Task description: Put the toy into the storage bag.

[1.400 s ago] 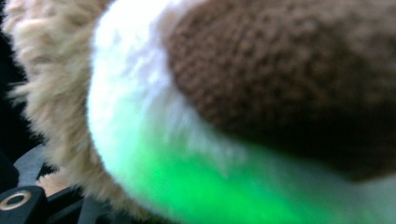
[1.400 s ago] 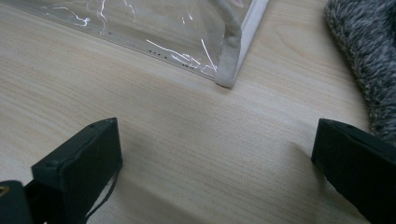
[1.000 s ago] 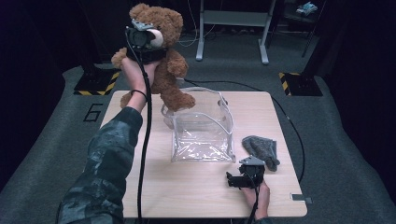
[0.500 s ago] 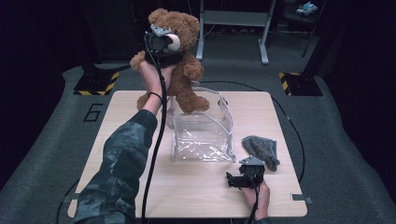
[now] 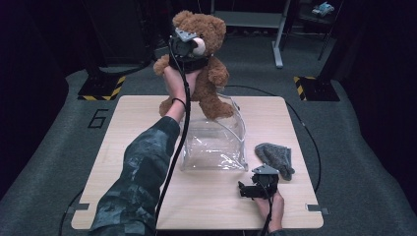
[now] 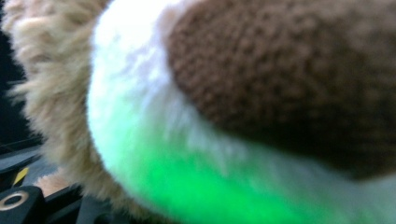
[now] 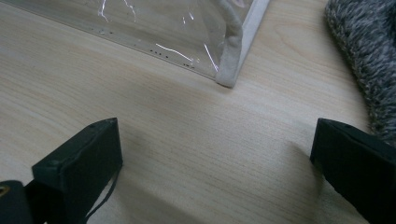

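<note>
The left gripper clamps the teddy bear by its neck above the clear bag mid-tabletop, seemingly to drop it in; the right gripper rests open and empty near the front edge.

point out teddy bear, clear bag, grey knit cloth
teddy bear (image 5: 212,78), high view, on its chest.
clear bag (image 5: 214,145), high view, on its front wall.
grey knit cloth (image 5: 275,158), high view, on its middle.
</note>
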Motion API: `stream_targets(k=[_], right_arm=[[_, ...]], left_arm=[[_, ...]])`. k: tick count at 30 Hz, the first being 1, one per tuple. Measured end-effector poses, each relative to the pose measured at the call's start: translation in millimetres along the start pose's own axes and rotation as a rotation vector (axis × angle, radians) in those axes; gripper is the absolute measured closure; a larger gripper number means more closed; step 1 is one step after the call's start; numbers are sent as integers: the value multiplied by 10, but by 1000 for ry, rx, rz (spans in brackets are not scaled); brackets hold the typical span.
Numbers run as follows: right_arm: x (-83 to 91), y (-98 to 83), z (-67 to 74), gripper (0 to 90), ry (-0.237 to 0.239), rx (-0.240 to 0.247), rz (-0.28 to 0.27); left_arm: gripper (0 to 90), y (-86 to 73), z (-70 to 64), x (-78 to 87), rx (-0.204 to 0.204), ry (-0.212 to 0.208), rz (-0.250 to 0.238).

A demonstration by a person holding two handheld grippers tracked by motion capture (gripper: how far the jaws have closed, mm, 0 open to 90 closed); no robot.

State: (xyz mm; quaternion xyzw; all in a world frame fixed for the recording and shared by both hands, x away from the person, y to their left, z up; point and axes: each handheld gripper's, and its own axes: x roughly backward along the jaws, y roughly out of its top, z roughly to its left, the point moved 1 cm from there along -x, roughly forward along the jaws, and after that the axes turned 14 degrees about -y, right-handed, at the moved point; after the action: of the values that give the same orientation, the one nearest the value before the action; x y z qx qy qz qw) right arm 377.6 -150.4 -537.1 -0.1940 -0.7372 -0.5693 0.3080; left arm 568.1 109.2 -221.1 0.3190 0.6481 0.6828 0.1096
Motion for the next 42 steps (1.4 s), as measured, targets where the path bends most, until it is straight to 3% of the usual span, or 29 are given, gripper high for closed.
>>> stream_targets(k=[7, 12, 20, 33, 39, 42], right_arm=[[1, 0, 1, 15, 0, 0, 0], [1, 0, 0, 15, 0, 0, 0], [1, -1, 1, 16, 0, 0, -1], [1, 0, -3, 16, -3, -3, 0], [2, -1, -1, 16, -3, -8, 2], [2, -1, -1, 16, -3, -8, 2]], left_arm=[[424, -61, -86, -98, 12, -40, -22], [422, -115, -97, -137, 15, -46, -22], [422, -319, -97, -202, 44, -71, 4], [408, -584, -233, -171, 58, -111, 33], [403, -714, -212, -154, 84, -122, 60], [400, -742, -215, -130, 78, -130, 75]])
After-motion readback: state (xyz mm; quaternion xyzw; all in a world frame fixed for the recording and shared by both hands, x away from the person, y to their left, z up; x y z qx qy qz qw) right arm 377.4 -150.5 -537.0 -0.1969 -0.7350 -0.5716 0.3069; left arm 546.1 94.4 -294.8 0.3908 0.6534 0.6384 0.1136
